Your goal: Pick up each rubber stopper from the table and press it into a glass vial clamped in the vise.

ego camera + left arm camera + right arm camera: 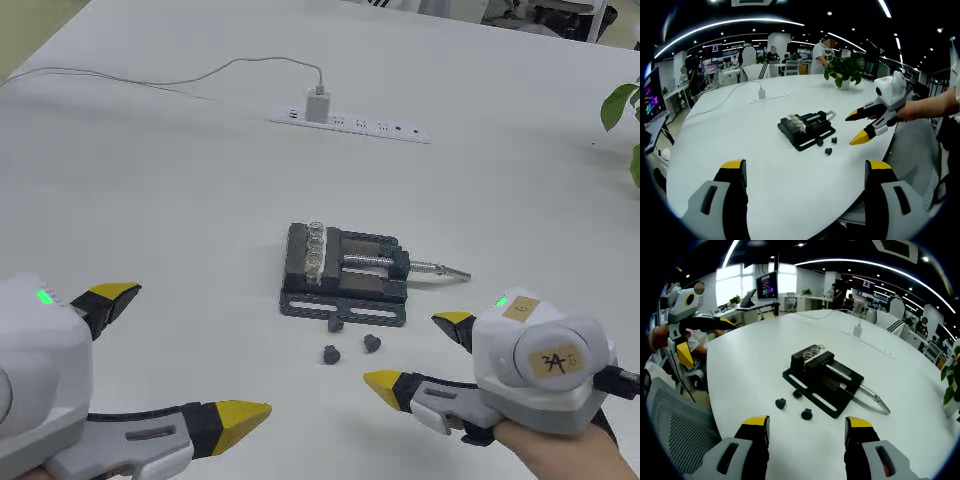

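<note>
A black vise (345, 272) stands mid-table with clear glass vials (316, 250) clamped in a row at its left end. Three dark rubber stoppers lie in front of it: one (331, 354), another (371, 343), and a third (336, 324) against the vise base. My left gripper (180, 352) hovers open at the lower left, well short of the stoppers. My right gripper (418, 352) is open at the lower right, just right of them. The right gripper view has the vise (822, 380), stoppers (781, 403) (806, 413) and open right gripper (807, 421). The left gripper (805, 167) faces the vise (807, 129).
A white power strip (350, 123) with a plugged-in charger (317, 103) and trailing cable lies at the back of the table. Plant leaves (625, 110) reach in at the right edge. The vise's screw handle (440, 269) sticks out rightward. A mesh chair (675, 430) stands beside the table.
</note>
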Action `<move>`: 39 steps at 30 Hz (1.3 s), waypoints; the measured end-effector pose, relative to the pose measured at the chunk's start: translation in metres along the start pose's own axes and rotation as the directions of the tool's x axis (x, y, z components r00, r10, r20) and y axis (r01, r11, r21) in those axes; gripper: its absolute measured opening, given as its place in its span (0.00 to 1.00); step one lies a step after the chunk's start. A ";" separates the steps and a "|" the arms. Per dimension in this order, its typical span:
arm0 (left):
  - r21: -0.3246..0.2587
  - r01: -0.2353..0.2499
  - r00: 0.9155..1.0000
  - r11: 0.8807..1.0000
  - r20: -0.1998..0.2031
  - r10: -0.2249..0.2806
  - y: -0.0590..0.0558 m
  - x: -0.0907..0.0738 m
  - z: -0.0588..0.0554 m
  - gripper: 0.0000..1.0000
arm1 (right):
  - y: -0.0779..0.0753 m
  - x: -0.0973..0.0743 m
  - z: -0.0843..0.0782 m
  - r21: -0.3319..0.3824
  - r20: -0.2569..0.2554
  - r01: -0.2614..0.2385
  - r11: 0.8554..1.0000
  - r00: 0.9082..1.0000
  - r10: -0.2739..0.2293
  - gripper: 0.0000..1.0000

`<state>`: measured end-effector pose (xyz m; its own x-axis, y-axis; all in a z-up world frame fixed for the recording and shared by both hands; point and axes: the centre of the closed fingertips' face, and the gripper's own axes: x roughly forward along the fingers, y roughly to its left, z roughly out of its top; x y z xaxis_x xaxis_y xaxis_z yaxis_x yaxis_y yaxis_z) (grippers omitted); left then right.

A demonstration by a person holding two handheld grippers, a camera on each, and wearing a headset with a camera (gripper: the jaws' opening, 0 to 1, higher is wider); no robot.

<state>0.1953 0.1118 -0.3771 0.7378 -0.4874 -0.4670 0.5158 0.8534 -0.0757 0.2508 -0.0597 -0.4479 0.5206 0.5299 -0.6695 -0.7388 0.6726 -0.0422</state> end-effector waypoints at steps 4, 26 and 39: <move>-0.008 -0.003 1.000 1.000 0.000 0.003 0.001 0.000 -0.002 0.98 | -0.001 0.007 0.000 0.024 0.003 0.002 1.000 1.000 -0.002 0.51; -0.034 -0.007 1.000 0.999 -0.017 0.006 0.003 0.001 -0.014 0.97 | -0.003 0.033 -0.011 0.097 -0.014 0.023 0.995 1.000 -0.021 0.19; -0.038 0.002 1.000 0.999 -0.022 -0.003 0.001 0.002 -0.016 0.96 | 0.001 0.039 -0.012 0.050 -0.025 0.036 0.998 0.999 -0.035 0.14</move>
<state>0.1902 0.1142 -0.3922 0.7269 -0.4854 -0.4858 0.5000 0.8590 -0.1101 0.2657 -0.0446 -0.4833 0.5349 0.4930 -0.6861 -0.6972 0.7163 -0.0289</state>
